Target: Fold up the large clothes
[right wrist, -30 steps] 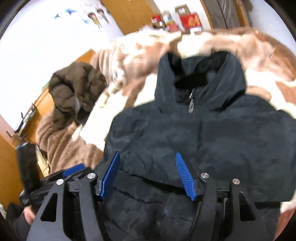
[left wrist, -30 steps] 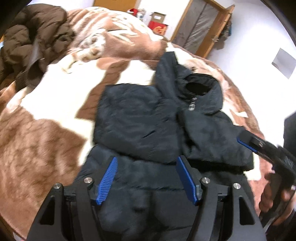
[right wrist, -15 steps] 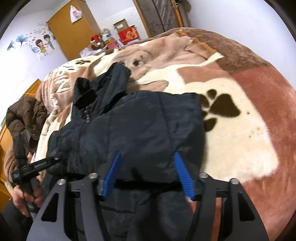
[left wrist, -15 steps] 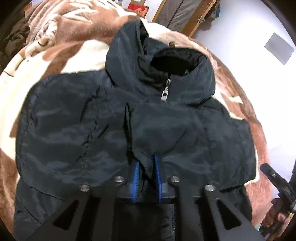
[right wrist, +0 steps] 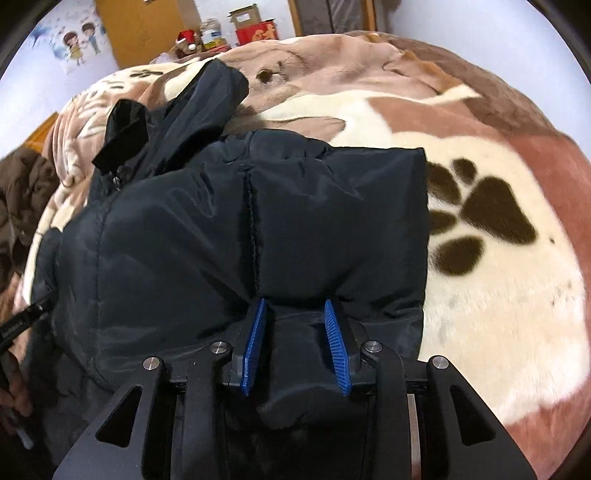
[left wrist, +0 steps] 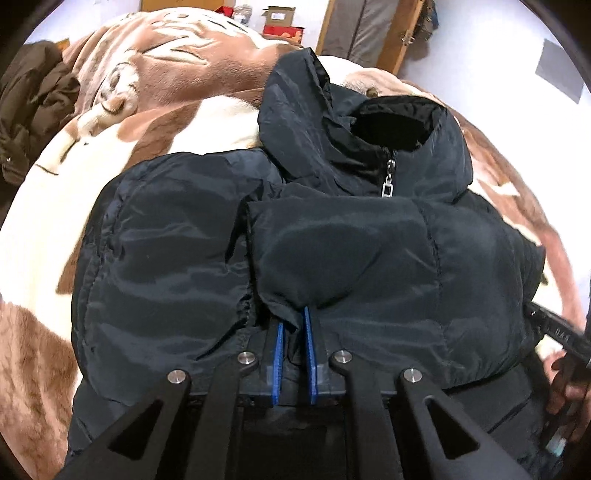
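Across the middle of both wrist views lies a dark navy hooded puffer jacket (left wrist: 332, 251), its shell smooth, slightly glossy and quilted by stitched seams; it rests on a bed covered by a plush fleece blanket (left wrist: 55, 229) patterned in brown and cream. Both sleeves are folded over the chest, their edges meeting along a vertical line. The hood (left wrist: 388, 122) stands open at the upper centre of the left view, showing a matte black lining and a metal zipper pull (left wrist: 388, 190) below it.

Left gripper (left wrist: 293, 332), lower centre of its view: the blue ribbed fingers (left wrist: 309, 354) are nearly together, pinching a thin fold of jacket fabric at the sleeve edge.

Right gripper (right wrist: 295, 325), lower centre of its view: the jaws are closing, with a puffy ridge of jacket fabric bulging between the blue ribbed fingers (right wrist: 336, 350); whether the pads already press on it cannot be told.

Dark paw prints (right wrist: 476, 225) mark the cream blanket at right of the right view. A crumpled brown quilted coat (left wrist: 33, 107) lies at the upper left of the left view. Cardboard boxes (right wrist: 255, 22) stand beyond the bed.
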{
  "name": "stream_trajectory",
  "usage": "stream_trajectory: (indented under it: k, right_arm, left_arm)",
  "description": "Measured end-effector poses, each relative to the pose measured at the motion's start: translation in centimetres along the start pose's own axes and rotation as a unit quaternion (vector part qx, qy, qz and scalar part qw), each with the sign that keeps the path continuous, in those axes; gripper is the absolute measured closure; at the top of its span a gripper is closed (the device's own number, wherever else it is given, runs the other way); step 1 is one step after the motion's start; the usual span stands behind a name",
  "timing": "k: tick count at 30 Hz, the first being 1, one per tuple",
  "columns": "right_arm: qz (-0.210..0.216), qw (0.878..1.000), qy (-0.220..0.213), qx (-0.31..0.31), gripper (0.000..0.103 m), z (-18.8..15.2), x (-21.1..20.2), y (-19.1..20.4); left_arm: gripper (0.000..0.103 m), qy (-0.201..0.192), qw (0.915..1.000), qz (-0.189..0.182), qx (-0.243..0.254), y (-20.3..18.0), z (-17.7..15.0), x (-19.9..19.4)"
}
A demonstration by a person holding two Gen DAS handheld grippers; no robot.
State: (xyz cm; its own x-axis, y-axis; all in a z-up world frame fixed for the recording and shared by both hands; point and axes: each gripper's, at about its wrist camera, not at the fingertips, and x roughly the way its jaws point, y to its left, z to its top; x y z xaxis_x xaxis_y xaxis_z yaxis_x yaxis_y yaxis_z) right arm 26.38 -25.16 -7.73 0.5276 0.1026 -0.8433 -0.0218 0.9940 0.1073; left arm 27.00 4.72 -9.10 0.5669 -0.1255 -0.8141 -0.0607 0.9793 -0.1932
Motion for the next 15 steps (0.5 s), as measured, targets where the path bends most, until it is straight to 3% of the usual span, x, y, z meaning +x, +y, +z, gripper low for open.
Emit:
stream_trajectory:
  k: [4, 9, 12, 15]
  right_arm:
    - [0.025, 1.0, 0.007, 0.016, 0.069, 0.4, -0.8, -0.8]
    - [0.049, 0.996, -0.046, 0.053, 0.069, 1.8, -5.7, -2.9]
    - [0.037, 0.996, -0.066, 0.047, 0.069, 3.1, -7.0, -3.2]
    - [0.012, 0.998, -0.054, 0.025, 0.069, 4.7, -5.3, -3.0]
  left_arm:
    - [0.091, 0.003, 1.0, -0.002, -0.004, 0.3, 0.0, 0.3]
    - [0.085, 0.008, 0.9999, -0.01, -0.008, 0.8, 0.4, -1.9]
    - [0.083, -0.002, 0.9997, -0.012, -0.022, 1.5, 0.7, -3.8]
    - [0.083, -0.028, 0.9987, -0.016, -0.04, 1.3, 1.7, -5.6]
